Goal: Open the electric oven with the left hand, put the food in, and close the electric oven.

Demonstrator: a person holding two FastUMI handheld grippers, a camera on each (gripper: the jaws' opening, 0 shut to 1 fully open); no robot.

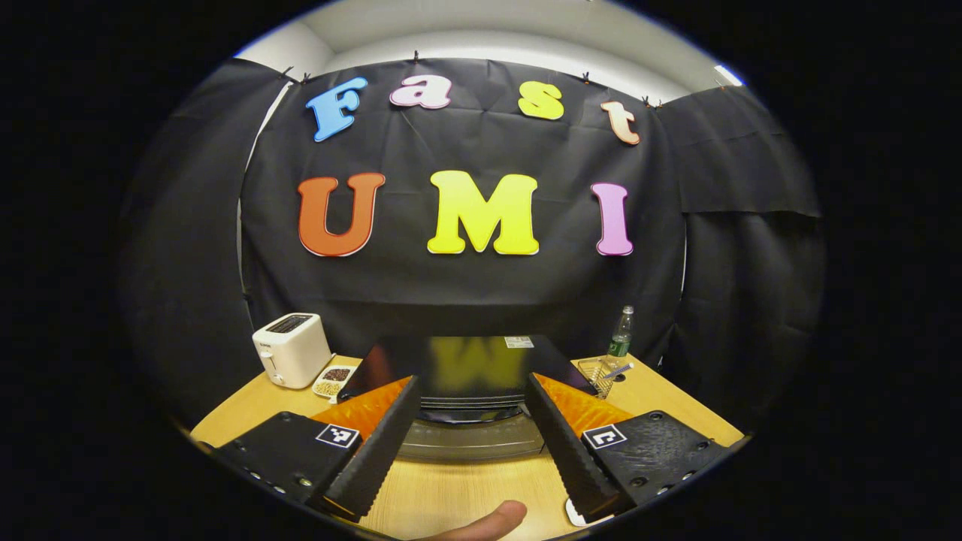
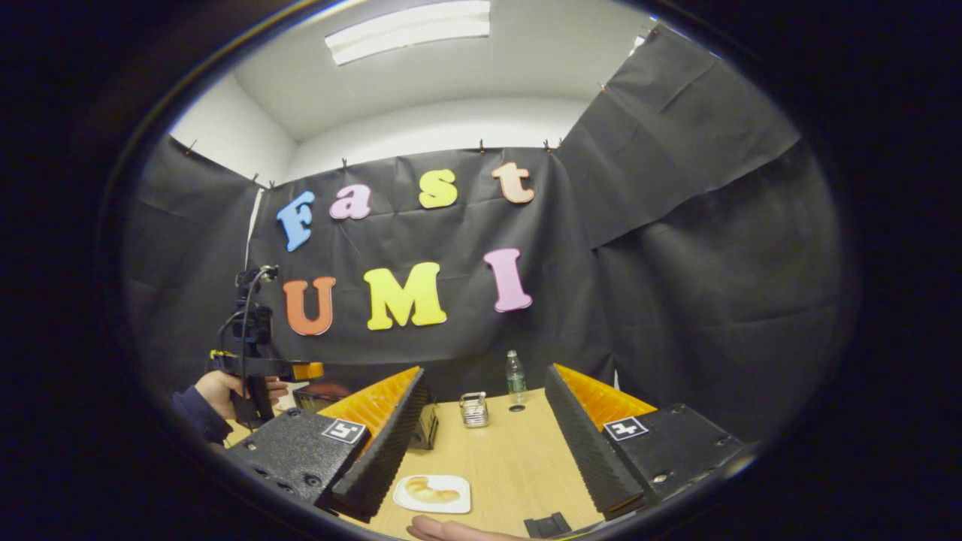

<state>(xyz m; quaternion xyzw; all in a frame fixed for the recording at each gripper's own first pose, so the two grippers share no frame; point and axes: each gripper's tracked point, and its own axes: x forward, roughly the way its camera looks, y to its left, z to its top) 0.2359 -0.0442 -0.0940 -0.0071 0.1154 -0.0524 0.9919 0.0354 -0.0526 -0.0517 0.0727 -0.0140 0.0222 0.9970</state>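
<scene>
Looking along the left gripper (image 1: 470, 432) first, I see its fingers spread wide with nothing between them, poised just above and in front of the electric oven (image 1: 466, 372), which sits mid-desk (image 1: 451, 488) with its glossy black top facing me and its metal front edge between the fingers. I judge the door shut, so the opening step is in hand and not yet done. A white toaster (image 1: 291, 348) and a small dish of beans (image 1: 334, 379) stand to one side, a water bottle (image 1: 620, 334) and a wire rack (image 1: 601, 373) to the other.

Over in the right gripper view, the right gripper (image 2: 488, 451) also stands wide open and empty, above the food (image 2: 430, 492), a pale pastry on a white plate (image 2: 458, 502) on the desk near its fingers. Farther off, a hand (image 2: 222, 394) holds the left gripper by the oven.

Next, I'd lower the left gripper to the door's handle, which I can't make out clearly, then close on it and pull.
</scene>
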